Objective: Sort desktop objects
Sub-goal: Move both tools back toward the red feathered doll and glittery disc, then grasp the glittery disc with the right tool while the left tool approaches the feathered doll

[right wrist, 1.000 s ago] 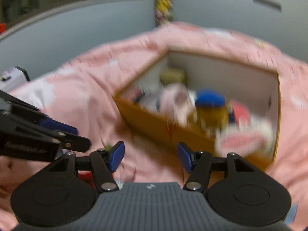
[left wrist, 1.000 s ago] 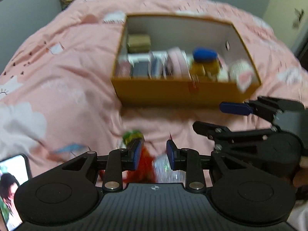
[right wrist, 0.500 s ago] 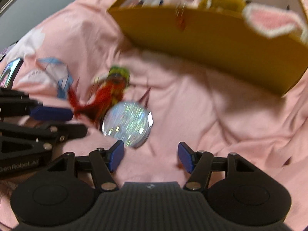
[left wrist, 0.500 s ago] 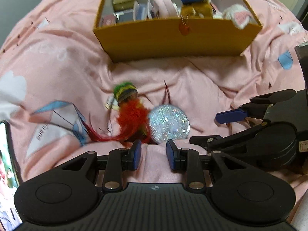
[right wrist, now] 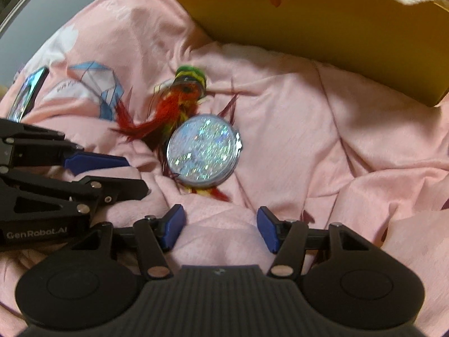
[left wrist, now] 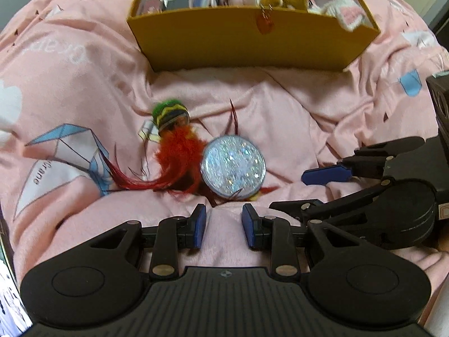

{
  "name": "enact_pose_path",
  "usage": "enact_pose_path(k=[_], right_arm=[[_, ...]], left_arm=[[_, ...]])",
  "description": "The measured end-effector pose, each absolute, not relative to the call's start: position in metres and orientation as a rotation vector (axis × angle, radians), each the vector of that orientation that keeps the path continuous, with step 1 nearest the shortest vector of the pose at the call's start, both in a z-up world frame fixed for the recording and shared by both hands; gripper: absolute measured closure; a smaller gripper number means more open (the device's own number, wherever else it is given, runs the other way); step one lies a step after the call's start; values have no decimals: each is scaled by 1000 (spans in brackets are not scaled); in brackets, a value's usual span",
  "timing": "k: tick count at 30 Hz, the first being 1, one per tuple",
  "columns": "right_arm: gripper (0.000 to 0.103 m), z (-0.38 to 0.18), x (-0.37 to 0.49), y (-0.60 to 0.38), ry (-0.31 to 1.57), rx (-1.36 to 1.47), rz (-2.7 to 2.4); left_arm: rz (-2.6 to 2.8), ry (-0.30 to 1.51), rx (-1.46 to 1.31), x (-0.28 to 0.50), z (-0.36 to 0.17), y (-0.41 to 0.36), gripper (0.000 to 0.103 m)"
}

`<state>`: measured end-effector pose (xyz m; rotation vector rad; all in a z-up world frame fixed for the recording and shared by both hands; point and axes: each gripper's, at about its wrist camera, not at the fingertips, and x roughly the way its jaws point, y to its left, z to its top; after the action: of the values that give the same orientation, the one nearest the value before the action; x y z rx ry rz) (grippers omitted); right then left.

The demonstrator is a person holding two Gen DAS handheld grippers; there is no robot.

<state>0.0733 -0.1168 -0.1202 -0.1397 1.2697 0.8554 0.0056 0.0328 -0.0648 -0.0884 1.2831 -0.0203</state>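
Pointing steeply down at the pink bedding (left wrist: 280, 112), our left gripper (left wrist: 223, 229) fills the bottom of its own frame, its blue pads a narrow gap apart with only fabric showing between them, nothing held. Our right gripper (right wrist: 220, 229) sits at the bottom of its frame with a wider gap, its jaws closing and likewise with nothing between them but bedding. Each gripper shows in the other's view: the right one enters from the right edge of the left wrist frame, the left one from the left edge of the right wrist frame.

Just above the left pads, at frame centre, lies a round glittery compact (left wrist: 233, 165), flat on the bedding. Touching its left side is a red feathered toy (left wrist: 176, 151) with a green and yellow striped cap, some feathers running under the compact. Across the top of the frame stands an open yellow cardboard box (left wrist: 238, 45) holding plush toys and small items. A phone (right wrist: 26, 95) lies at the left edge of the right wrist frame.
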Motion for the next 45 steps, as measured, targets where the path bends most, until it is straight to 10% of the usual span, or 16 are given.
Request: enact_pose_path(k=[20, 27, 37, 45], right_arm=[[47, -144, 118, -93, 1335, 50, 836], [32, -162, 122, -83, 1380, 105, 867], [71, -135, 105, -90, 1245, 32, 908], [74, -126, 105, -82, 1194, 17, 979]], left_arm=[[83, 1207, -61, 15, -49, 64, 65], [83, 1216, -44, 15, -54, 60, 65], [81, 1215, -19, 15, -55, 56, 65], [95, 1216, -19, 15, -55, 59, 65]])
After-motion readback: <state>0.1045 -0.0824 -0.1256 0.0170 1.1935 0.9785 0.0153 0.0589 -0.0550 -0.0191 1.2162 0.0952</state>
